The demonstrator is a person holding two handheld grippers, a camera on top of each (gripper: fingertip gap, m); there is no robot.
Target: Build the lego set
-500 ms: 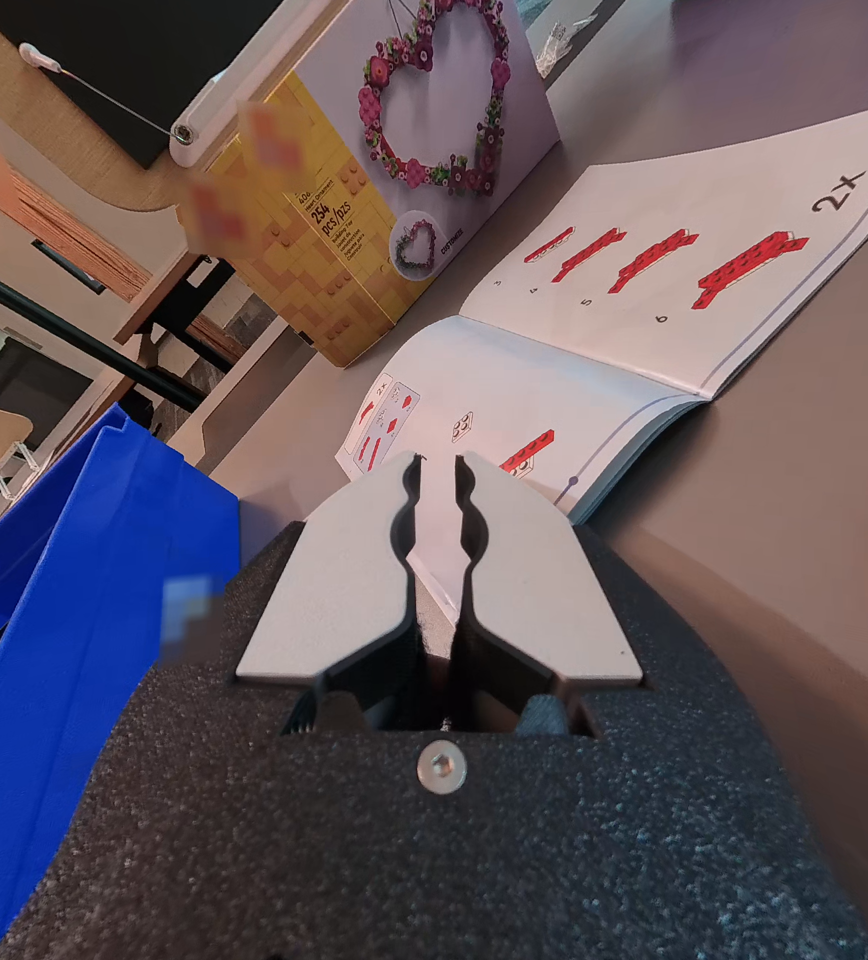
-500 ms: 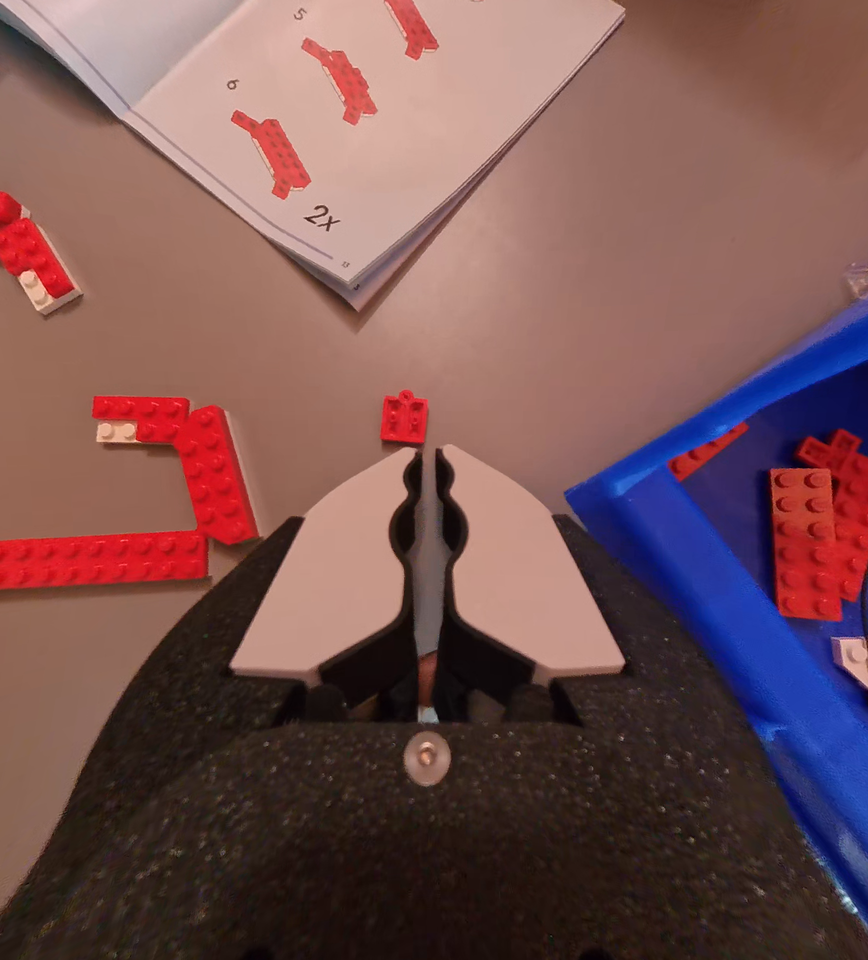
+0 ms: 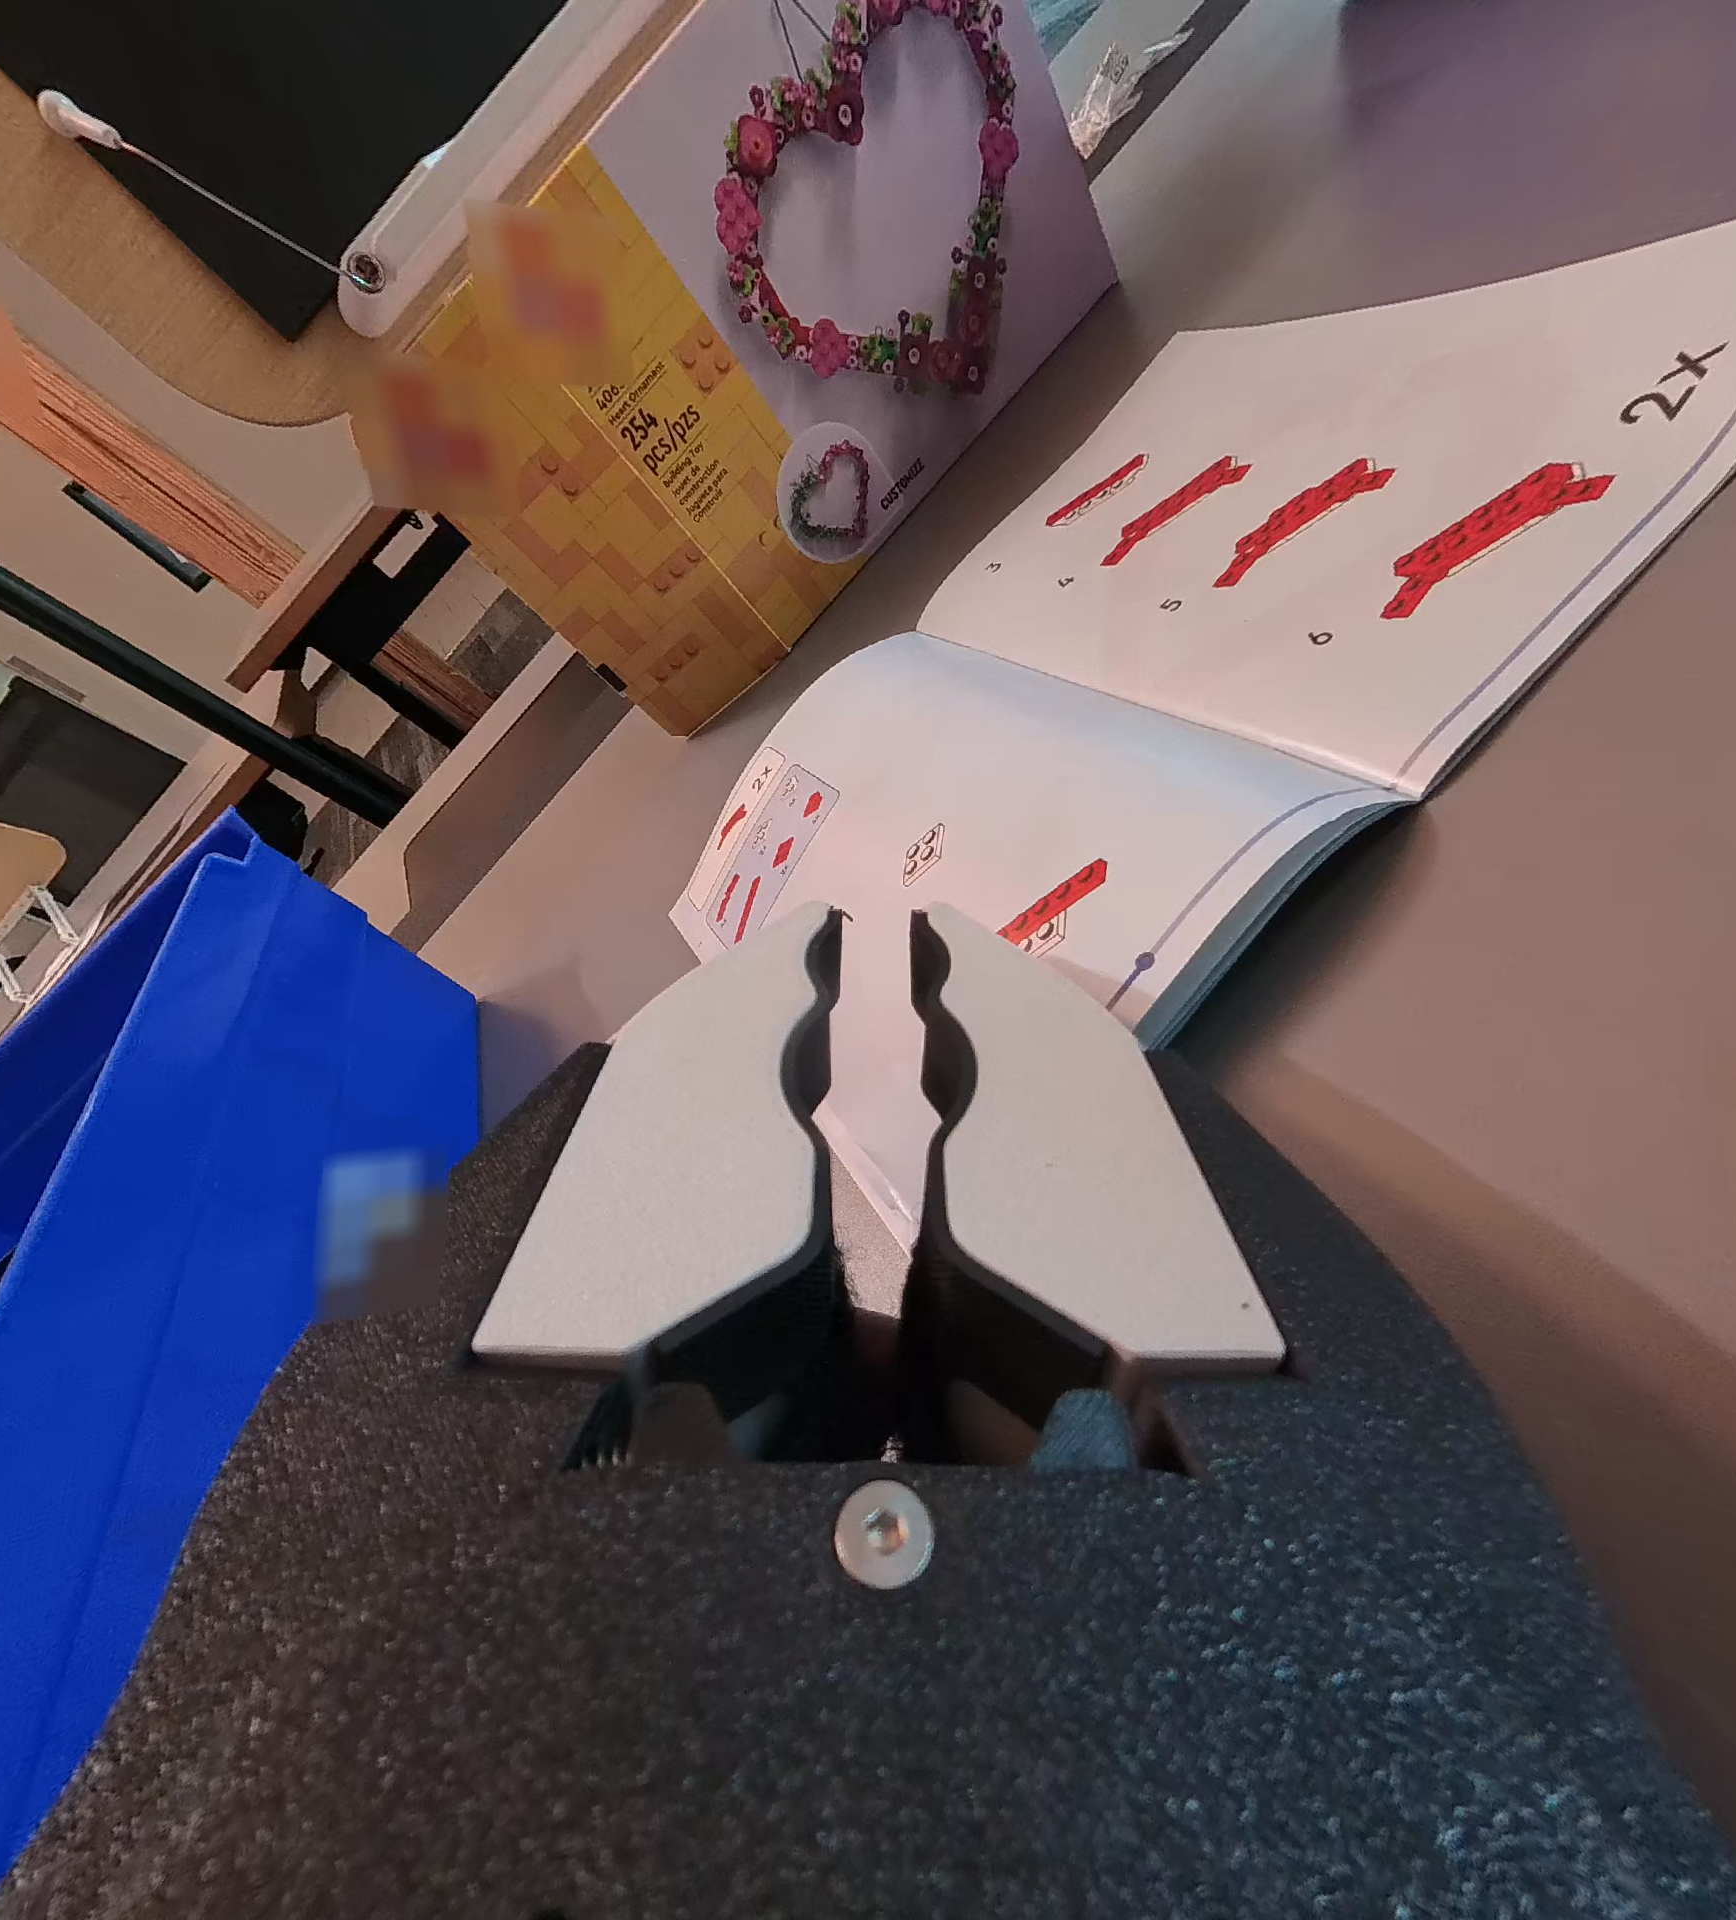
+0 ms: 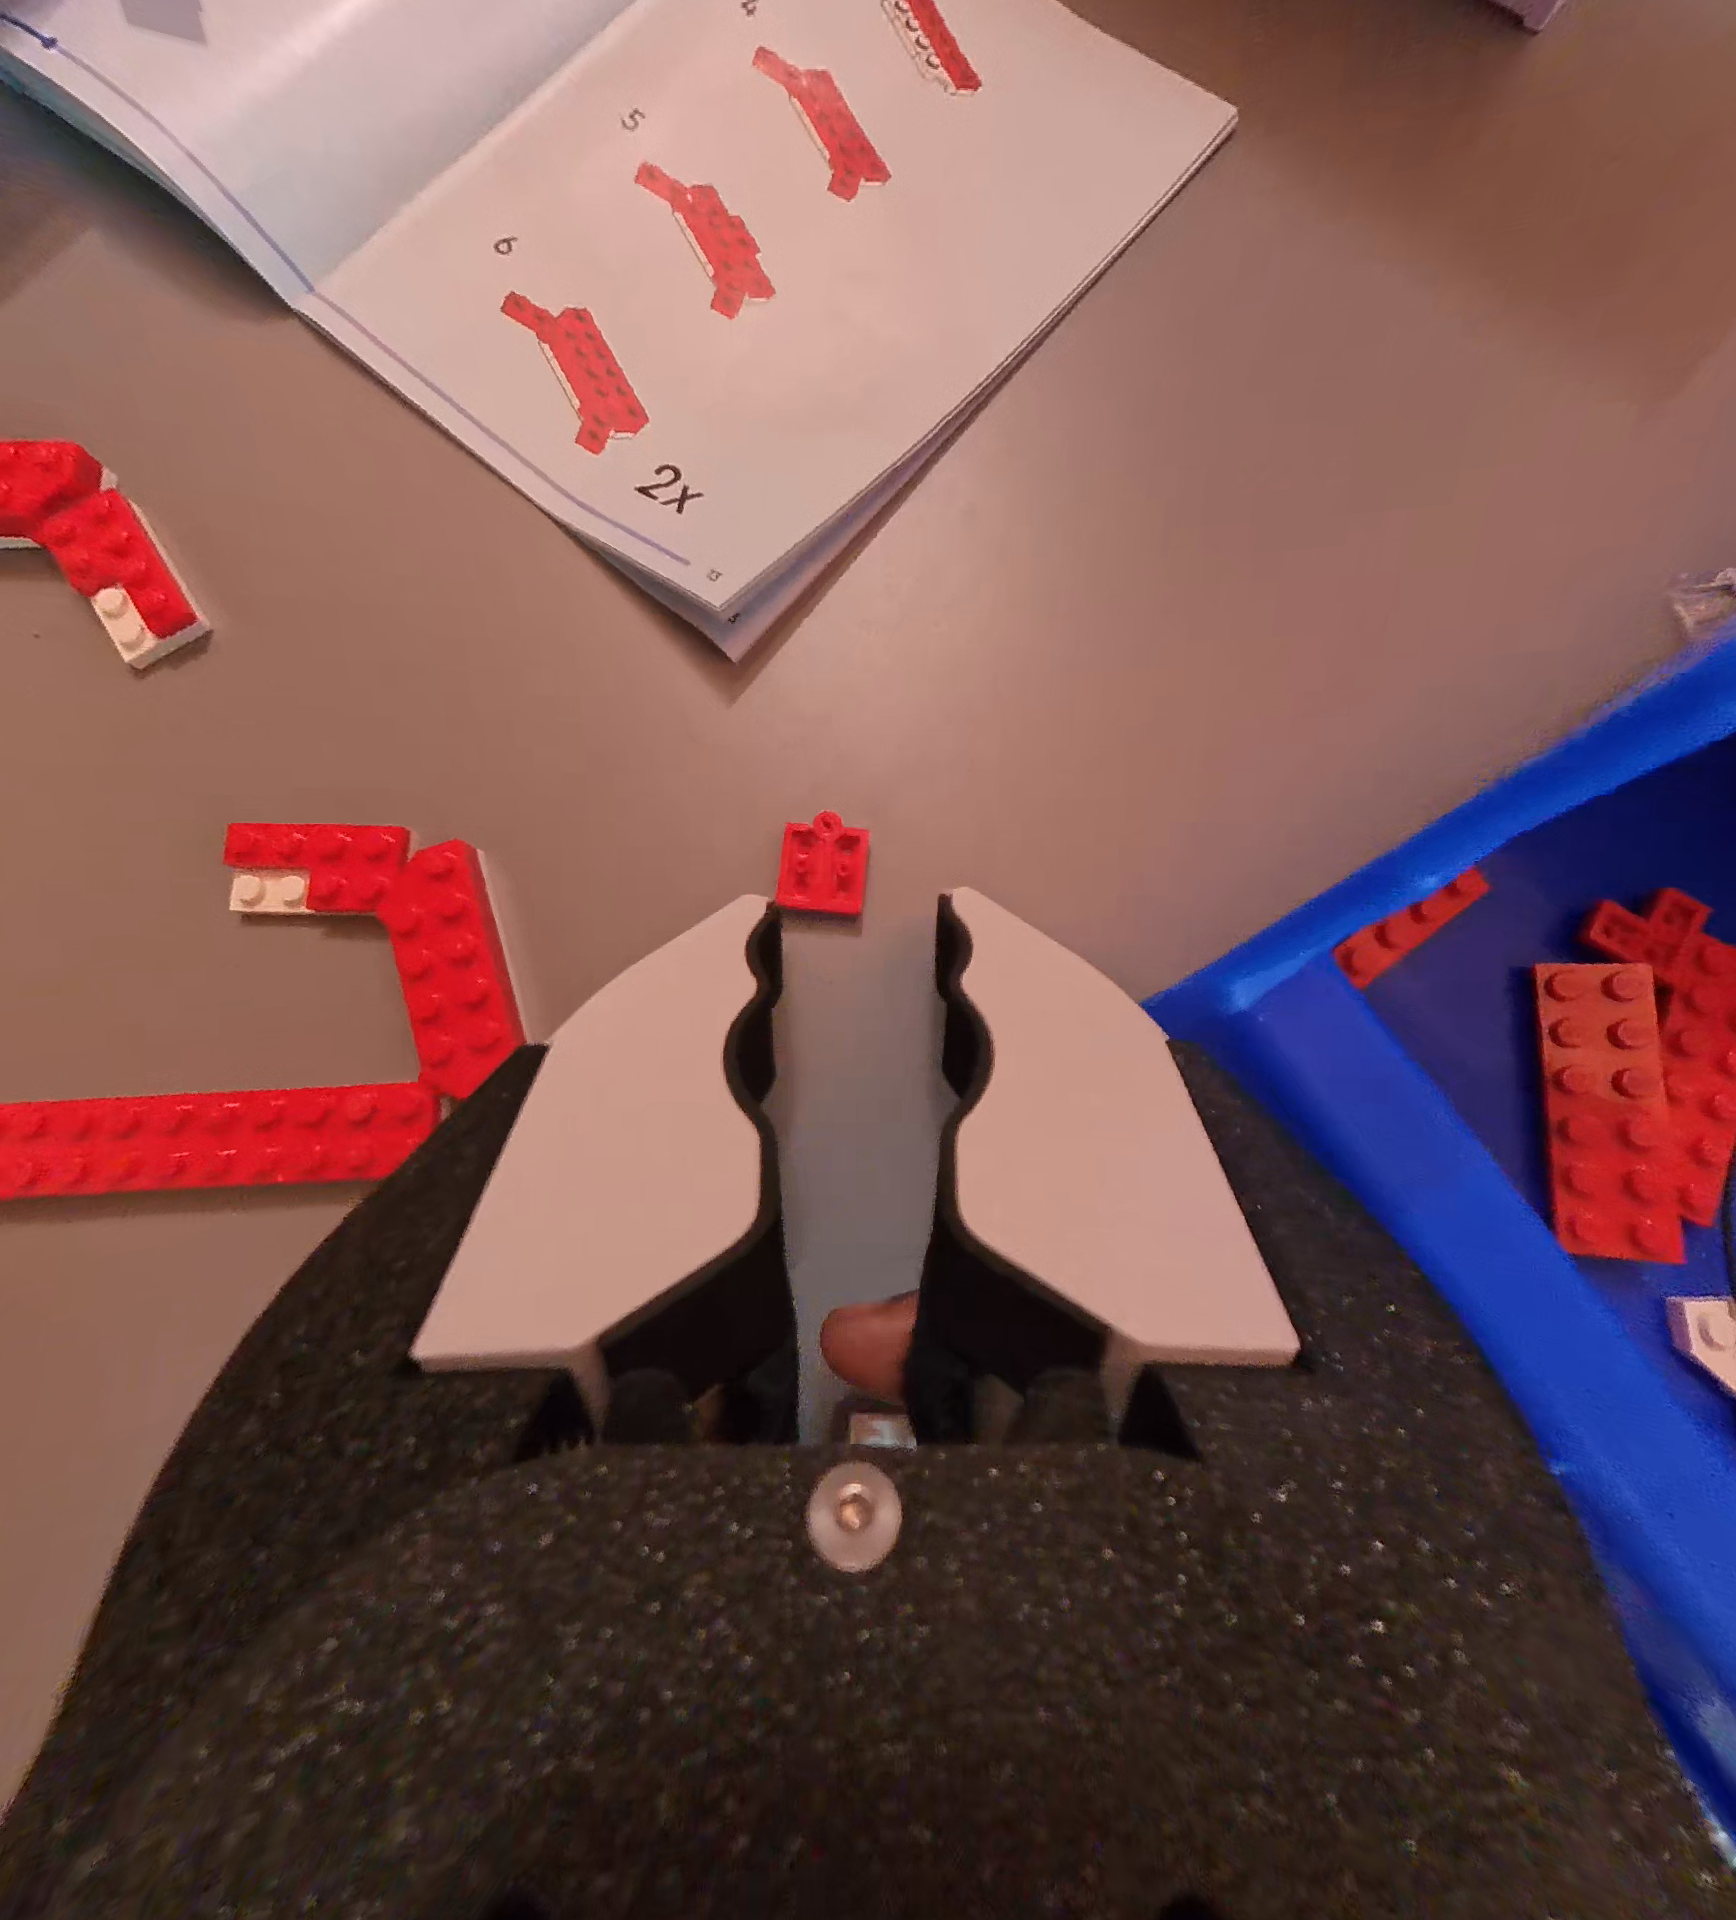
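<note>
Grey bench (image 4: 1311, 436) carries the whole job. Right wrist view: right tongs (image 4: 856, 906) parted to a moderate gap, holding nothing, hovering over bare bench. Small red plate (image 4: 822, 868) lies flat just past the left fingertip, at 12 o'clock, not between the fingers. Partly built red frame (image 4: 428, 997) with a white piece lies at 9 o'clock; a second red angled section (image 4: 85, 520) at 10 o'clock, apart from it. Open instruction booklet (image 4: 760, 312) at 12 o'clock. Blue bin (image 4: 1290, 1049) at 3 o'clock holds loose red plates (image 4: 1612, 1101).

Left wrist view: left tongs (image 3: 874, 920) open only a narrow slot, empty, tilted low over the bench. Booklet (image 3: 1259, 623) ahead at 1 o'clock; set box (image 3: 739, 416) stands beyond at 12 o'clock; bin wall (image 3: 116, 1247) at 9 o'clock.
</note>
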